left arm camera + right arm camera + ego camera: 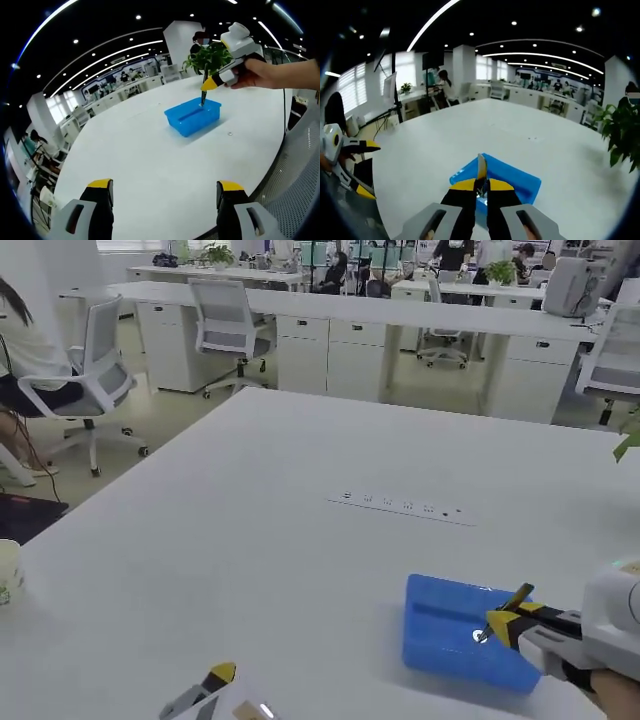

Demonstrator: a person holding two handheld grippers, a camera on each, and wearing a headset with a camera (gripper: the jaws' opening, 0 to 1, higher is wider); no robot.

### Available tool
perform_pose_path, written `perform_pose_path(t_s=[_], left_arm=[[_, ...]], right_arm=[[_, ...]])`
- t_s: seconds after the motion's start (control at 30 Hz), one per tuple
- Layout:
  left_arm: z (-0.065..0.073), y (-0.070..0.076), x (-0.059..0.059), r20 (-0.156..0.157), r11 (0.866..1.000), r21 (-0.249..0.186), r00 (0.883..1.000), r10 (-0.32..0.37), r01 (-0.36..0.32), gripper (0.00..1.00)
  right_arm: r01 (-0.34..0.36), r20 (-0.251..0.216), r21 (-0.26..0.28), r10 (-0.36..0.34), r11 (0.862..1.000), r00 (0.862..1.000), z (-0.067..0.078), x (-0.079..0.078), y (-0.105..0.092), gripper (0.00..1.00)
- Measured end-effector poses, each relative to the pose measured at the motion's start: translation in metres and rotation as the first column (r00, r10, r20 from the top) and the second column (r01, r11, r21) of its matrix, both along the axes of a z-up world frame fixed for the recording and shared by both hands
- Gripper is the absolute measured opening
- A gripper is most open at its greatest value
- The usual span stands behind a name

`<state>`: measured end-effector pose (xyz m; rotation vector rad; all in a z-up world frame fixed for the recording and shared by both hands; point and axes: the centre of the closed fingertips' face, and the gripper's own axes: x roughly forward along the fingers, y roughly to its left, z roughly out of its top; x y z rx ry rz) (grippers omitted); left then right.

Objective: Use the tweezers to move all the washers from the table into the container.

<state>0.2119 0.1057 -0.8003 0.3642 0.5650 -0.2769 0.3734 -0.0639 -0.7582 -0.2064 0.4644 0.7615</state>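
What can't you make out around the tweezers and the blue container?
Tips of the tweezers, right gripper view: foreshortened, so whether they grip anything is unclear.
Floor of the container, head view: too small and blurred to show its contents.
Speck beside the container, left gripper view: too small to identify.
Left gripper, head view: cut off by the bottom edge.

Right gripper (509, 610) with tweezers (486, 632) over blue container (432, 652), left gripper (215, 681) at bottom edge
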Motion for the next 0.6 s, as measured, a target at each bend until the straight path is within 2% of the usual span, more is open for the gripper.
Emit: perform_pose_path(t_s=[0.33, 0.6], left_arm=[[-0.004, -0.002, -0.001, -0.021, 1.0, 0.004, 1.0, -0.011, 0.011, 0.87], [-0.005, -0.003, -0.002, -0.027, 1.0, 0.016, 0.999, -0.02, 0.021, 0.87]], right_arm=[[0.029, -0.054, -0.047, -0.031, 0.998, 0.998, -0.034, 0.011, -0.008, 0.03], [0.024, -0.102, -0.081, -0.032, 0.996, 0.994, -0.058, 0.009, -0.01, 0.03]])
